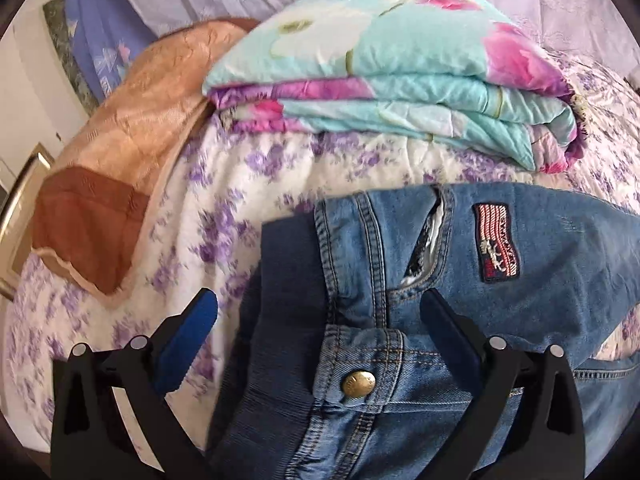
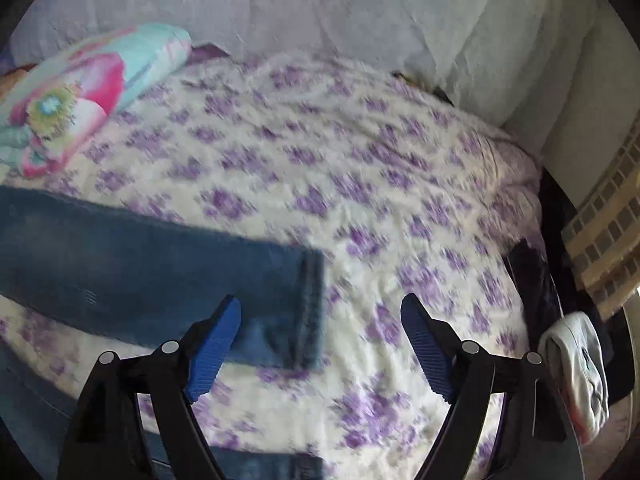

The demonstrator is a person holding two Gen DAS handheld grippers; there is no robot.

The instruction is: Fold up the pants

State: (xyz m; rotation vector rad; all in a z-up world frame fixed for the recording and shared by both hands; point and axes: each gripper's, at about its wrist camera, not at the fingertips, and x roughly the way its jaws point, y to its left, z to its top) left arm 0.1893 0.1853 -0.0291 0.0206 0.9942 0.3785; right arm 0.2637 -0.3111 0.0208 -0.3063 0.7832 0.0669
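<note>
The blue jeans [image 1: 420,264] lie on the bed, waist end toward me, with a brass button [image 1: 359,383] and a red flag patch [image 1: 497,243]. My left gripper [image 1: 320,300] hovers open over the waistband. Its left finger [image 1: 192,344] is off the denim, over the sheet, and its right finger [image 1: 452,340] is over the waistband by the pocket. In the right wrist view, one jeans leg [image 2: 160,272] lies flat with its hem [image 2: 308,304] reaching in from the left. My right gripper [image 2: 320,302] stands open, and only the hem's edge lies between its jaws. No pad presses on it.
A folded floral quilt [image 1: 380,92] and a peach-and-brown blanket [image 1: 120,168] lie at the far side of the purple-flowered bedsheet [image 2: 380,180]. The bed's right edge [image 2: 532,208] drops beside a dark cloth and a white garment [image 2: 576,368]. A second denim piece [image 2: 256,464] shows at the bottom.
</note>
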